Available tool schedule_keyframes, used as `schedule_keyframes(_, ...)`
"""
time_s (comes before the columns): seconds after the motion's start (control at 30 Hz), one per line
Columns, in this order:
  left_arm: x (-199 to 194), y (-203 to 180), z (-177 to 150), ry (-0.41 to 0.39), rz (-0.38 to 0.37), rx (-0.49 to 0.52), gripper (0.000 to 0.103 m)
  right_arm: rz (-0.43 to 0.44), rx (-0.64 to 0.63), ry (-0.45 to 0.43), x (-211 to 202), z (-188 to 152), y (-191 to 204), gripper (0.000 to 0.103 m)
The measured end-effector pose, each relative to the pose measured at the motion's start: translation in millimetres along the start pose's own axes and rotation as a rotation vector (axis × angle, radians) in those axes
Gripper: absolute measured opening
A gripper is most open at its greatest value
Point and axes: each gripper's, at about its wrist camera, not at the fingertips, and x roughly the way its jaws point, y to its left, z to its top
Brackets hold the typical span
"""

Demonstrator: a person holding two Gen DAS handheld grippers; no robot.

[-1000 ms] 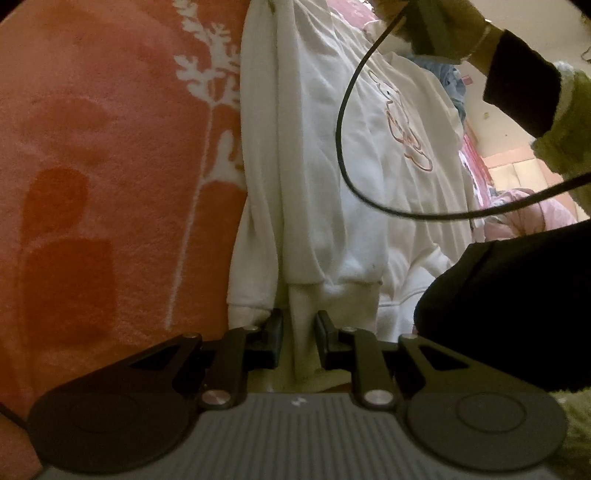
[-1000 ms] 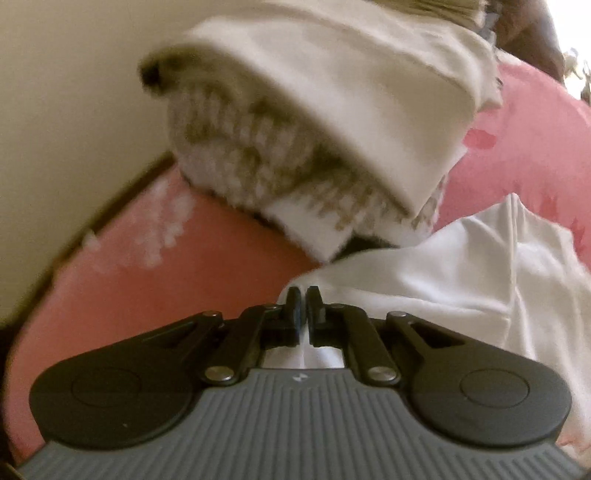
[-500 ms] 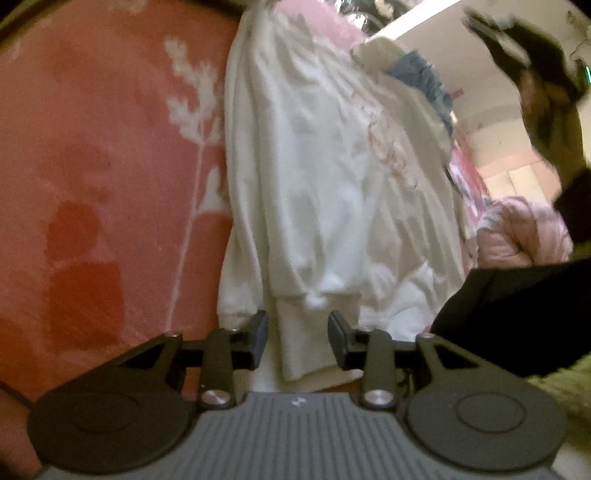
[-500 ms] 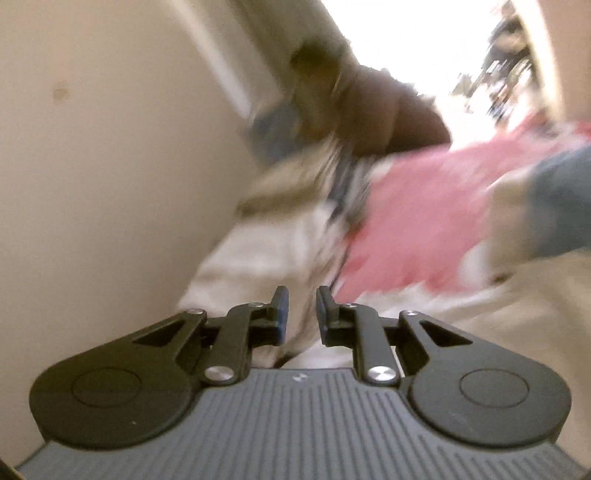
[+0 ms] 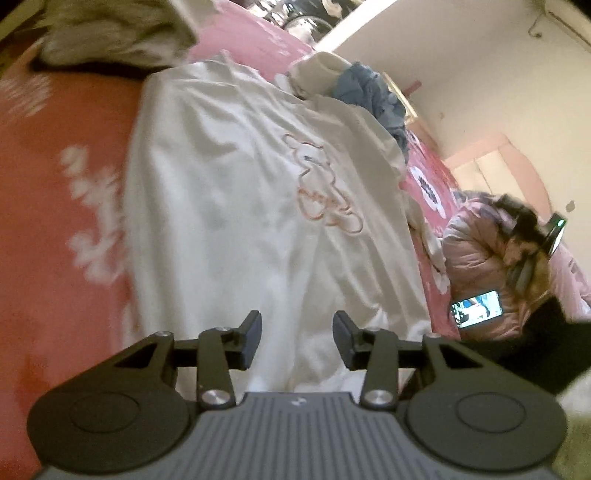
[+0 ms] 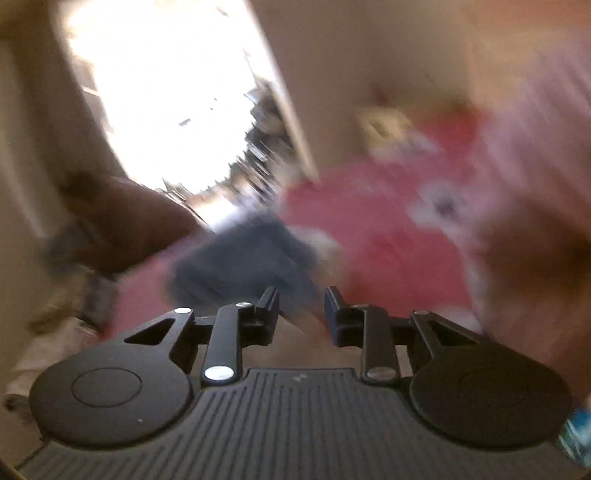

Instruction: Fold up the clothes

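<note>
A white sweatshirt with a pink outline drawing on its chest lies spread on the pink bedspread, one side folded in along its length. My left gripper hovers above its lower hem; the jaws are opening and nothing is between them. The right wrist view is heavily blurred. My right gripper is in the air over the bedspread, jaws opening, holding nothing. A dark blue garment lies just beyond its fingertips.
A heap of beige and checked clothes sits at the top left and a blue garment beyond the sweatshirt. A person in a pink padded jacket sits at the right with a lit phone. A bright doorway lies ahead.
The left gripper let go of the sweatshirt's cuff, opened and rose back. The right gripper released the white cloth, opened and swung fast away toward the doorway side.
</note>
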Motion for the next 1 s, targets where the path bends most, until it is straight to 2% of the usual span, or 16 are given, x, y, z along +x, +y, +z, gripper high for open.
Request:
schedule_keyframes(0.13, 48, -24, 38, 0.049, 0.032, 0.034, 0.043, -0.133, 0.139, 0.136, 31, -21, -48, 0.028)
schedule_keyframes(0.2, 74, -38, 53, 0.068, 0.025, 0.062, 0.043, -0.191, 0.189, 0.188, 41, -27, -64, 0.028)
schedule_keyframes(0.37, 136, -70, 85, 0.097, 0.008, 0.138, 0.043, -0.252, 0.137, 0.263, 62, -27, -84, 0.035)
schedule_keyframes(0.4, 149, -75, 90, 0.103, 0.002, 0.155, 0.043, -0.262, 0.123, 0.276, 66, -27, -87, 0.043)
schedule_keyframes(0.57, 205, -103, 107, 0.130, -0.015, 0.208, 0.043, -0.207, -0.122, 0.354, 94, -31, -76, 0.070)
schedule_keyframes(0.6, 214, -110, 110, 0.131, -0.024, 0.216, 0.043, -0.193, -0.179, 0.370, 98, -34, -71, 0.078)
schedule_keyframes(0.7, 237, -129, 117, 0.117, -0.045, 0.247, 0.043, -0.198, -0.361, 0.416, 114, -50, -58, 0.081)
schedule_keyframes(0.77, 253, -142, 126, 0.100, -0.062, 0.270, 0.043, -0.273, -0.446, 0.440, 127, -59, -57, 0.075)
schedule_keyframes(0.83, 267, -154, 138, 0.076, -0.077, 0.290, 0.043, -0.312, -0.444, 0.442, 131, -58, -62, 0.038)
schedule_keyframes(0.9, 279, -163, 152, 0.048, -0.079, 0.303, 0.043, -0.330, -0.418, 0.430, 129, -53, -66, 0.010)
schedule_keyframes(1.0, 296, -174, 171, 0.005, -0.052, 0.346, 0.043, -0.340, -0.451, 0.343, 115, -37, -61, 0.007)
